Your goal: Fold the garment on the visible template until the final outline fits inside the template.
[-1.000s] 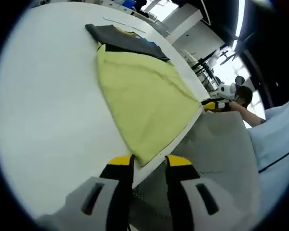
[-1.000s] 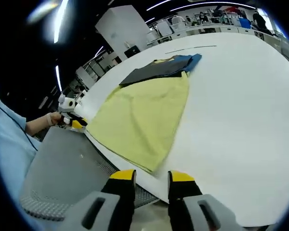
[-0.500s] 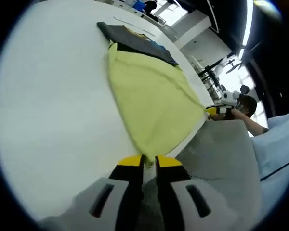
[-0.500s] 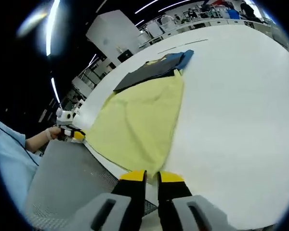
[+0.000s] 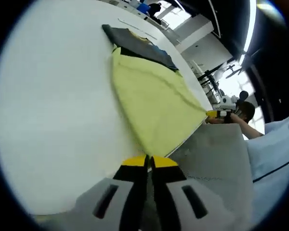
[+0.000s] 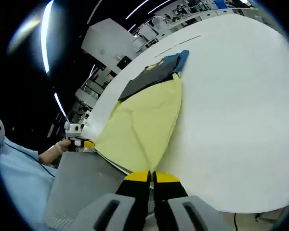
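Left gripper view shows the left gripper (image 5: 148, 161) at the near edge of the white bench (image 5: 53, 106), with its two yellow-tipped jaws pressed together on the near corner of the yellow garment (image 5: 154, 103). The garment lies flat on the bench and spreads away from the gripper toward the far side, with a soft fold line running across it. At its far end it meets a dark grey cloth (image 5: 135, 43), and a small piece of blue cloth (image 5: 156, 48) shows just beside that. To the right, at the other near corner of the garment, the right gripper (image 5: 216, 114) comes into the picture, held by a hand (image 5: 233, 118).

In the right gripper view, the right gripper (image 6: 151, 177) is also closed on a near corner of the yellow garment (image 6: 142, 125), at the bench (image 6: 231, 120) edge. The dark grey cloth (image 6: 147, 77) and the blue cloth (image 6: 176, 60) lie at the far end of the garment. To the left, the left gripper (image 6: 82, 142) is seen at the opposite corner, with a hand (image 6: 62, 147) behind it. A grey mesh surface (image 6: 82, 187) is below the bench edge, near the person.
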Available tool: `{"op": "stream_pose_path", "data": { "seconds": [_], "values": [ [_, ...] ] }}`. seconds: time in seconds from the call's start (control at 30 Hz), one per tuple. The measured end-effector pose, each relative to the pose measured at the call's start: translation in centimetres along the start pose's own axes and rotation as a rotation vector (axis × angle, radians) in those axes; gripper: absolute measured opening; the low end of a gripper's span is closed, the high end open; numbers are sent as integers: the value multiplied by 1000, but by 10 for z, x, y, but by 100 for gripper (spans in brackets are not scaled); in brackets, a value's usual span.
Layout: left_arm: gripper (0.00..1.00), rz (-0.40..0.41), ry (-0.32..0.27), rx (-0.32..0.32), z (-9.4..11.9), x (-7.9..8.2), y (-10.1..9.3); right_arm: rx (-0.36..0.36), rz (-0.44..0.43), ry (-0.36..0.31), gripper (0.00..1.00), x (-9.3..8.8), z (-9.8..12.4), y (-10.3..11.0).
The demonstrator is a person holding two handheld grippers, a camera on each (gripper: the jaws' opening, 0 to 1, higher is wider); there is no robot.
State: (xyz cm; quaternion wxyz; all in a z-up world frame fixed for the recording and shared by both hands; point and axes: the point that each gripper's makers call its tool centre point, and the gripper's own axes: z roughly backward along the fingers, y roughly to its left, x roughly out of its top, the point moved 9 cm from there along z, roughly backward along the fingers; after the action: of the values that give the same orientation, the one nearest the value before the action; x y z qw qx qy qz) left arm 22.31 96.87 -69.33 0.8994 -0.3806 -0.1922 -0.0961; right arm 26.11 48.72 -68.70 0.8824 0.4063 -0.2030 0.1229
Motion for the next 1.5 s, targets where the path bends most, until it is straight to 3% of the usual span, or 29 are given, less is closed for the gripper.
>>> {"op": "stream_pose_path", "data": {
  "seconds": [0.43, 0.73, 0.87, 1.07, 1.3, 1.5],
  "values": [
    [0, 10, 53, -71, 17, -16, -23, 21, -51, 33, 0, -23, 18, 11],
    [0, 11, 14, -72, 17, -3, -23, 37, -66, 31, 0, -14, 17, 12],
    [0, 3, -67, -77, 23, 13, -25, 62, -87, -4, 0, -2, 21, 15],
    [0, -17, -176, -93, 30, 45, -27, 139, -129, -117, 0, 30, 23, 21],
    [0, 3, -350, -112, 33, 86, -26, 171, -148, -214, 0, 63, 22, 17],
    [0, 1, -453, -105, 28, 116, -17, 220, -172, -343, 0, 97, 17, 15]
  ]
}}
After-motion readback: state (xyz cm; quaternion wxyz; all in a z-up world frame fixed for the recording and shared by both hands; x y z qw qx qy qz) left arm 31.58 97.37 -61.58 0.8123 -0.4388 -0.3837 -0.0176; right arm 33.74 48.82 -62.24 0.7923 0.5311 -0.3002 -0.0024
